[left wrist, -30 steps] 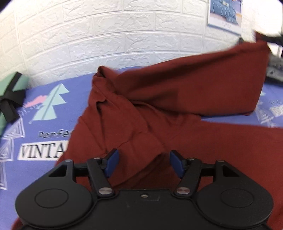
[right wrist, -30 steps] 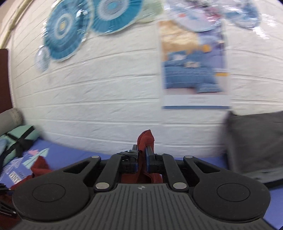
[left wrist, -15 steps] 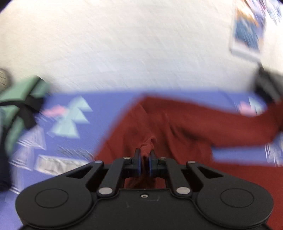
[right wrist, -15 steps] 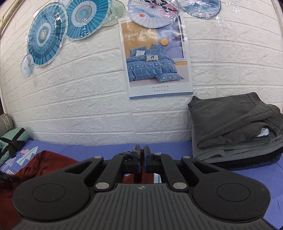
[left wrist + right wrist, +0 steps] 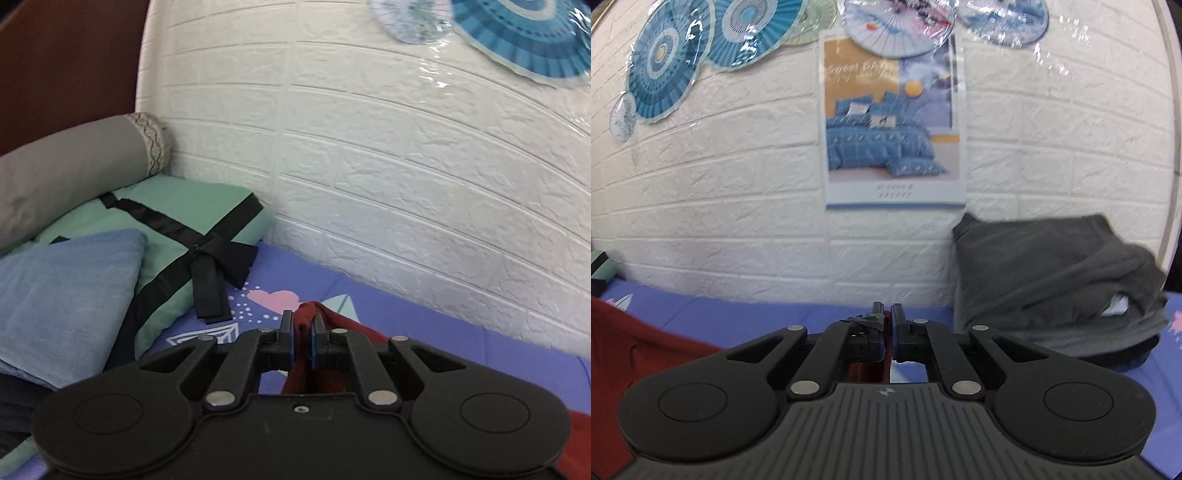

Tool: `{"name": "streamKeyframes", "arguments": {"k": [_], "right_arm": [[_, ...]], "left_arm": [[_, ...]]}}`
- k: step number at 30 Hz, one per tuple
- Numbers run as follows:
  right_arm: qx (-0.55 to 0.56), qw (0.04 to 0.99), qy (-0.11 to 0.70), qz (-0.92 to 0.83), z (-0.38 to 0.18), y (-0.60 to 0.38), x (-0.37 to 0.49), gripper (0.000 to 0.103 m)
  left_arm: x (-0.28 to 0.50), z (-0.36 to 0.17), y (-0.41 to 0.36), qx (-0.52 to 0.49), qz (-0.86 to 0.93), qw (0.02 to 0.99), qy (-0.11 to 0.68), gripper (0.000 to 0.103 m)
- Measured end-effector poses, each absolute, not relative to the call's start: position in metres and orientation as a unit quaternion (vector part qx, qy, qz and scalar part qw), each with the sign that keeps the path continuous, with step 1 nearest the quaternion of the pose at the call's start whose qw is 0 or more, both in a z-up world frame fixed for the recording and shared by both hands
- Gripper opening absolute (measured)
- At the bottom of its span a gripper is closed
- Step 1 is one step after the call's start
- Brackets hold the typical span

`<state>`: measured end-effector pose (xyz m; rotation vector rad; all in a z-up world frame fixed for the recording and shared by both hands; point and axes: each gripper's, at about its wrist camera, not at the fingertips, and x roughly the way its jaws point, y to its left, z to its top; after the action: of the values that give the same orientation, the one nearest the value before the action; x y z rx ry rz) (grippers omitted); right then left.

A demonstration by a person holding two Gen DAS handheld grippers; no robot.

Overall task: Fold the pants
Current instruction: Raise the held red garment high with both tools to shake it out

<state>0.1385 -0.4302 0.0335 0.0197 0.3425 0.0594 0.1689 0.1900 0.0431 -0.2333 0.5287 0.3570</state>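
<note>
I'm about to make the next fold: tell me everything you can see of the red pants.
The red pants look like soft, matte dark-red knit. A bunched fold is pinched in the shut left gripper; another bit sits in the shut right gripper. The rest drapes onto the purple bedsheet, with a wrinkled expanse at the right view's left.

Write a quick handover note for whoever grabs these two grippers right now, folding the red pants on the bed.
Left gripper: shut on a pinch of the red pants, lifted off the purple bedsheet.
Right gripper: shut on another bit of the red fabric.
Pants: slung between both grippers; the rest trails onto the sheet at left in the right wrist view.
Done: both grips taken.
Left: no finished fold visible; lay the pants flat, then fold them.
</note>
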Motion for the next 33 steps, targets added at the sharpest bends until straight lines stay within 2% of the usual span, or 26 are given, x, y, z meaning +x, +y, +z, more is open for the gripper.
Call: {"name": "streamKeyframes", "arguments": {"k": [14,27,29,30,31,32,33], "right_arm": [[-0.061,0.976,0.202,-0.056,0.016,-0.419,0.287,0.004],[-0.094,0.964,0.224,-0.108,-0.021,-0.381,0.402,0.004],[-0.112,0.964,0.21,-0.121,-0.03,-0.371,0.402,0.012],[-0.129,0.962,0.205,-0.124,-0.032,-0.367,0.399,0.012],[-0.142,0.961,0.204,-0.122,-0.032,-0.366,0.396,0.012],[-0.142,0.962,0.207,-0.112,-0.029,-0.369,0.392,0.029],[-0.126,0.965,0.208,-0.101,-0.024,-0.374,0.386,0.069]], "left_arm": [[0.204,-0.017,0.235,-0.184,0.247,0.904,0.295,0.0],[0.231,-0.043,0.245,-0.175,0.301,0.886,0.306,0.0],[0.232,-0.045,0.242,-0.159,0.297,0.888,0.312,0.0],[0.231,-0.046,0.241,-0.154,0.292,0.89,0.314,0.014],[0.231,-0.046,0.24,-0.152,0.287,0.891,0.317,0.021],[0.228,-0.044,0.239,-0.154,0.282,0.892,0.318,0.024],[0.225,-0.041,0.236,-0.157,0.274,0.894,0.317,0.043]]}}
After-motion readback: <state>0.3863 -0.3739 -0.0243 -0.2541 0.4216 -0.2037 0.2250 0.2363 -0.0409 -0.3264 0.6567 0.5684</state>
